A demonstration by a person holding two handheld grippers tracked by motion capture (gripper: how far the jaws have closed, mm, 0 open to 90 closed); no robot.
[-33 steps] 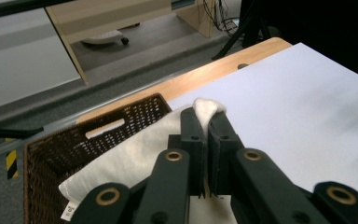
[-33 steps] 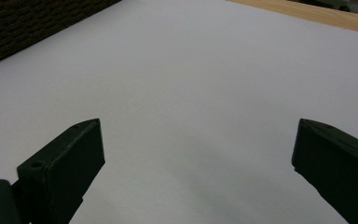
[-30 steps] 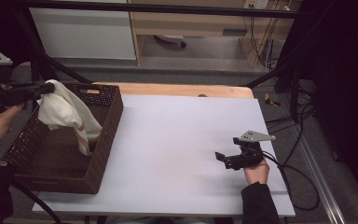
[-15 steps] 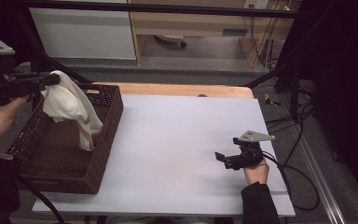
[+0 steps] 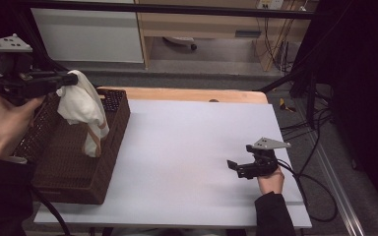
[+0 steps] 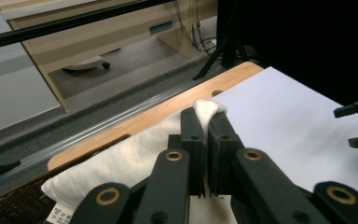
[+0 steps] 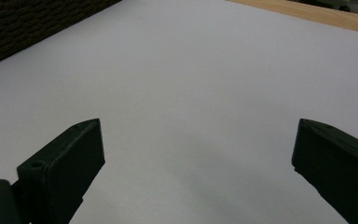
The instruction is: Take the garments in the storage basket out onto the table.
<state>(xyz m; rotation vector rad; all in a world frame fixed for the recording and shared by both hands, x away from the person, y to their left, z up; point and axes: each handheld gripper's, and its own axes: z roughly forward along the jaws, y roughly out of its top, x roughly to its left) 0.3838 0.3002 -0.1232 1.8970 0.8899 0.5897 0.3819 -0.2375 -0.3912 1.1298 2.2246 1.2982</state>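
A cream cloth [image 5: 82, 109] hangs above the dark wicker basket [image 5: 59, 167] at the table's left, its lower end dangling inside the basket. My left gripper [image 5: 71, 78] is shut on the cloth's top edge and holds it up high. In the left gripper view the two jaws pinch the cloth [image 6: 135, 156], and a fold pokes out past the left gripper [image 6: 206, 128]. My right gripper [image 5: 234, 167] rests low over the white table top [image 5: 187, 147] at the right, open, with nothing between its jaws. The right gripper [image 7: 193, 158] looks across bare white surface.
The basket's wall [image 7: 23, 28] shows at the far left of the right gripper view. A wooden strip [image 5: 187, 94] runs along the table's far edge. Cables [image 5: 320, 196] trail off the table's right side. A dark bar [image 6: 65, 25] crosses behind the table.
My left gripper has risen and pulled back to the left, lifting the cloth higher out of the basket. The right gripper has stayed still.
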